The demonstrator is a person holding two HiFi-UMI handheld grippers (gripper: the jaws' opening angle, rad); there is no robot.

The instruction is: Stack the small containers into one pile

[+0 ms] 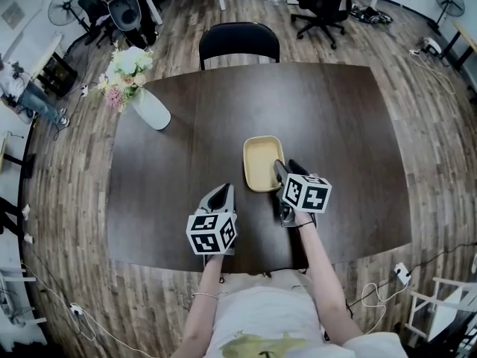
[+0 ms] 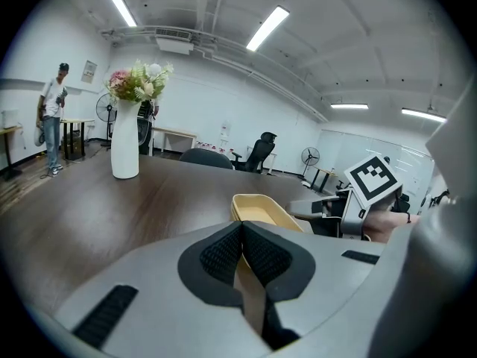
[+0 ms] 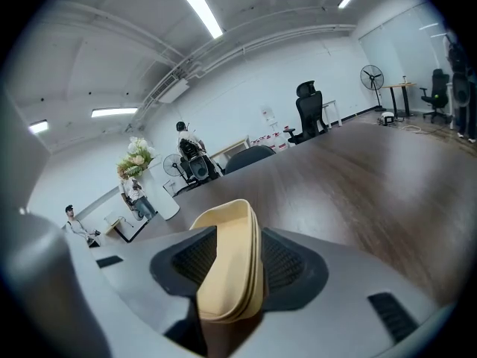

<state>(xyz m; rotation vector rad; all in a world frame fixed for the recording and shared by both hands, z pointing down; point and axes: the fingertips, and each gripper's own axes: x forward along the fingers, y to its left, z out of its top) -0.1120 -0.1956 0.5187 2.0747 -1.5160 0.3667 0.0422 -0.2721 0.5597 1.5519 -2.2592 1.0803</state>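
A pile of nested yellow containers (image 1: 262,162) lies flat near the middle of the dark table (image 1: 343,125). It also shows in the left gripper view as yellow containers (image 2: 264,209) ahead and to the right. My right gripper (image 1: 287,167) is at the pile's near right corner. In the right gripper view the stacked rims (image 3: 237,237) stand between the pads (image 3: 287,263), which straddle them loosely, so the right gripper (image 3: 232,265) is open. My left gripper (image 1: 221,192) hovers left of the pile, apart from it. The left gripper (image 2: 242,256) is shut with nothing between its pads.
A white vase (image 1: 151,109) of flowers stands at the table's far left. A black chair (image 1: 238,43) is tucked in at the far edge. Office chairs, fans and desks stand on the floor around. A person (image 2: 51,118) stands far off by the wall.
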